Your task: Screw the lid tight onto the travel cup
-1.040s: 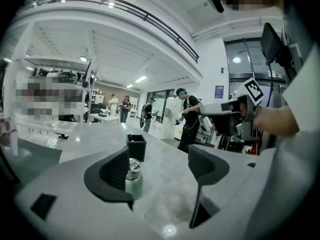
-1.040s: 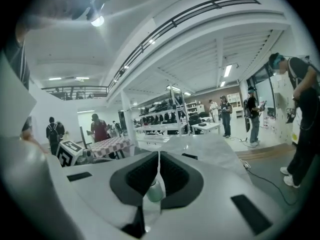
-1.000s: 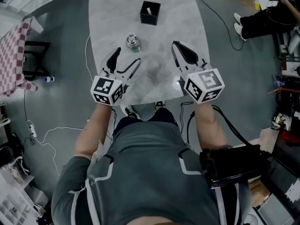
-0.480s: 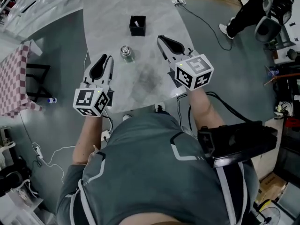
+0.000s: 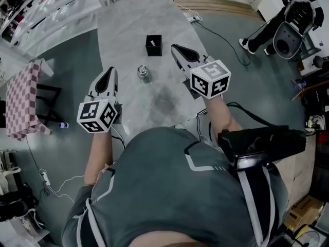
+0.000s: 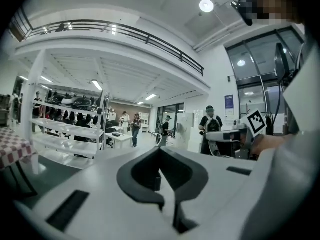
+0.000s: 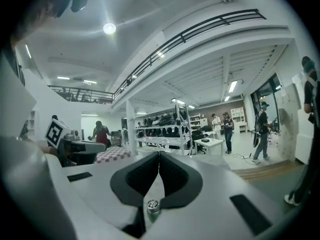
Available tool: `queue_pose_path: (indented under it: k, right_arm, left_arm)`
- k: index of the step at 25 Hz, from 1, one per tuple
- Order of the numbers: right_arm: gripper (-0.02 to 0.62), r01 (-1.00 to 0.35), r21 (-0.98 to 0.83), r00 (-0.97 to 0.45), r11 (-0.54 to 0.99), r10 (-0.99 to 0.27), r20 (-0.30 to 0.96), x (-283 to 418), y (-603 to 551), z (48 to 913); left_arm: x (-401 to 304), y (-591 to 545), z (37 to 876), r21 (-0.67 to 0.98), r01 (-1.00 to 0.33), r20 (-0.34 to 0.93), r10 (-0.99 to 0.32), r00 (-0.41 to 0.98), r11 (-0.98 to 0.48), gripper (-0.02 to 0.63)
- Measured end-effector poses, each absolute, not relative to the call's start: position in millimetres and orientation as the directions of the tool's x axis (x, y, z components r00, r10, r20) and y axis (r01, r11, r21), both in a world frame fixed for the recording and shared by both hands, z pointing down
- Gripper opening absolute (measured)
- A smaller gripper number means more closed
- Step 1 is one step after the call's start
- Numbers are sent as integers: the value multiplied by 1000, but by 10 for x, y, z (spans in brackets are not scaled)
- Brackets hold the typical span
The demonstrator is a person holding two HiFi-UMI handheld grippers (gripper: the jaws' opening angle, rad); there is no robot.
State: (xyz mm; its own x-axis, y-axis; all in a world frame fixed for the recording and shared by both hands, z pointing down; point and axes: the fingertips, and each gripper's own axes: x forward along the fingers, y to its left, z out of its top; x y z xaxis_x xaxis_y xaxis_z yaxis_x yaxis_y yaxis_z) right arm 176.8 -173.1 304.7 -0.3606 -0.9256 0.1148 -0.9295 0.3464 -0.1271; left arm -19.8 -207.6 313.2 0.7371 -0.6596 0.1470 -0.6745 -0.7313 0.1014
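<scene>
Left gripper, just closed, and right gripper both have jaws together, empty; travel cup too small to read.

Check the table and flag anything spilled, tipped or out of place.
Nothing stands out. The travel cup stands upright on the table, apart from the black box beyond it, with no spill visible. The one darker patch on the tabletop looks like marbling or a smudge.
</scene>
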Motion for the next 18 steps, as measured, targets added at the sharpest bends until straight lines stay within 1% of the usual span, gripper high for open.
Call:
queue_pose_path:
  k: [5, 14, 18]
  right_arm:
    - [28, -938, -85, -345, 336, -931, 122, 1778, -1701, 3001]
    - [28, -946, -85, -320, 311, -939, 124, 1767, -1669, 2992]
    - [28, -947, -89, -319, 309, -940, 125, 1764, -1638, 2996]
  left_arm:
    - [-233, -2045, 3041, 77, -677, 152, -663, 733, -732, 9]
    - [-280, -2028, 3134, 37, -701, 191, -684, 704, -712, 9]
    - [-274, -2016, 3129, 14, -709, 186, -695, 694, -705, 9]
